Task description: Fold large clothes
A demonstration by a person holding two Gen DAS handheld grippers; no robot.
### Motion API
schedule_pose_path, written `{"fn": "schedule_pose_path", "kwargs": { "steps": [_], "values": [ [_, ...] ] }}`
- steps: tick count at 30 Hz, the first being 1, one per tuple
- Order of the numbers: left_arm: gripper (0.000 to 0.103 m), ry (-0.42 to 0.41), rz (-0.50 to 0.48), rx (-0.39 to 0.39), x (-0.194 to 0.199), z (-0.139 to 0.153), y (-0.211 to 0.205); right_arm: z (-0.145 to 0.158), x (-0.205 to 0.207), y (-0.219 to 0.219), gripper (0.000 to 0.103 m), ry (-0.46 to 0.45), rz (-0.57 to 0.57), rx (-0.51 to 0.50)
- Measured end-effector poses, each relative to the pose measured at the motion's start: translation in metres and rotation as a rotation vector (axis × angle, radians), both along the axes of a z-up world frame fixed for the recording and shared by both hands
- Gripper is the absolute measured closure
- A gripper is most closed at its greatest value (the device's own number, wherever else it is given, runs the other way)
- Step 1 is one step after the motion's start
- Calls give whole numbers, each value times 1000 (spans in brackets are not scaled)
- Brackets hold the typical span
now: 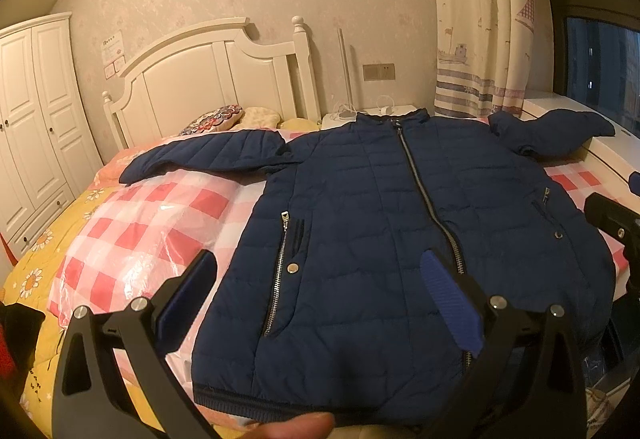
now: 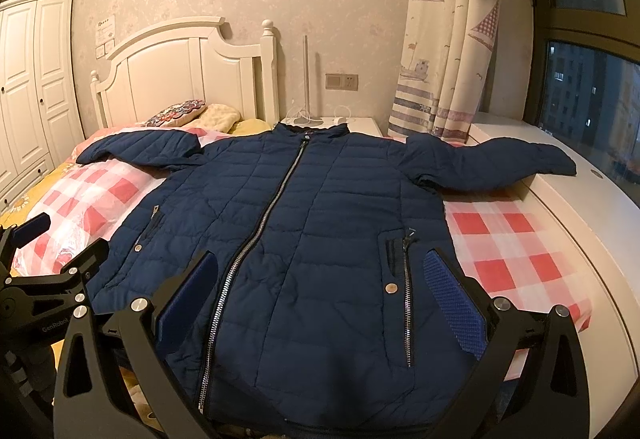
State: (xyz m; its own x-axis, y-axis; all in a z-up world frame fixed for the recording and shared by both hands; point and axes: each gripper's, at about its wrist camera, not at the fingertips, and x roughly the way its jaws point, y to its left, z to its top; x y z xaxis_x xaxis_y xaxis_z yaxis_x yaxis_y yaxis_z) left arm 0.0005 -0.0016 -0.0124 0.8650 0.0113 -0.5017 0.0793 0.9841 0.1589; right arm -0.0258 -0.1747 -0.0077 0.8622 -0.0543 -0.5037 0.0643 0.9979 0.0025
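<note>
Your left hand-held gripper [image 1: 320,275] hovers over the hem of the navy jacket [image 1: 400,207], fingers wide apart and holding nothing. Your right hand-held gripper [image 2: 320,275] does the same. The jacket lies flat on the bed [image 2: 520,251], zipped, collar at 12 o'clock, sleeves spread sideways.

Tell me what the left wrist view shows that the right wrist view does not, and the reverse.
Only the left wrist view shows a fingertip at its bottom edge and the wardrobe's lower drawers. Only the right wrist view shows the jacket's right sleeve stretched over the white ledge without crumpling. Both show the blue jacket flat and zipped on the checked cover, the headboard, and open, empty tongs: left, right.
</note>
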Motion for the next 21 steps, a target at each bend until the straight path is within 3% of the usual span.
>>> {"fn": "schedule_pose_path", "kwargs": {
  "steps": [21],
  "values": [
    [2, 0, -1, 0, 0, 0, 0, 0, 0, 0, 4, 1, 0, 0]
  ]
}}
